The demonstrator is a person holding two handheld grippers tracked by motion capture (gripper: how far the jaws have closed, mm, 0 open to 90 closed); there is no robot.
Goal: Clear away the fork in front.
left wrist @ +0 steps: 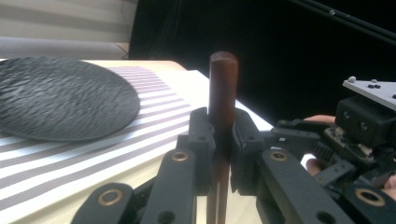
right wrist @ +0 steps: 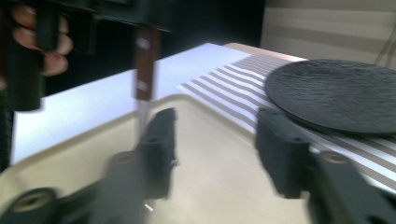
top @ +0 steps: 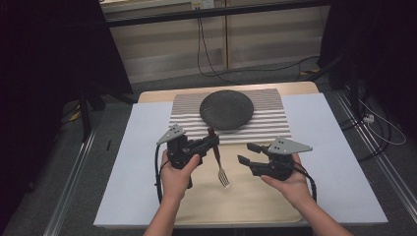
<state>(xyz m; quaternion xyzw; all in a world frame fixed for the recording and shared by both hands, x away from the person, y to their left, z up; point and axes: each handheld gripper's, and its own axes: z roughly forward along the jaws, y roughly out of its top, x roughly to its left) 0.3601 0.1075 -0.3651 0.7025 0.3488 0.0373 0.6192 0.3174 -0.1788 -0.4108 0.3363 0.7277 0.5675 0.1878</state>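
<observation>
I have the fork [top: 219, 160] pinched in my left gripper [top: 212, 140], the jaws clamped on its reddish-brown wooden handle a little below the handle's end, so the metal tines hang down and toward me over the beige tray [top: 246, 201]. In the high view I cannot tell whether the tines touch the tray or float just above it. I grip the handle rather than the metal because it is thicker and less slippery, and in the left gripper view the handle [left wrist: 223, 88] stands upright between the two pads, which tells me the hold is square and not skewed. My right gripper [top: 248, 153] waits just beside the fork with its jaws apart and nothing between them; I keep it near and open so it can steady the fork or take it over if I need to turn it. From the right gripper view the fork [right wrist: 144, 70] hangs in front of those open jaws, blurred. The dark round plate [top: 226, 109] sits on the striped placemat [top: 275, 123] at the far side of the table [top: 334, 162], and I judge the fork is meant to be laid beside that plate, so I hold it clear of the plate's near rim.
</observation>
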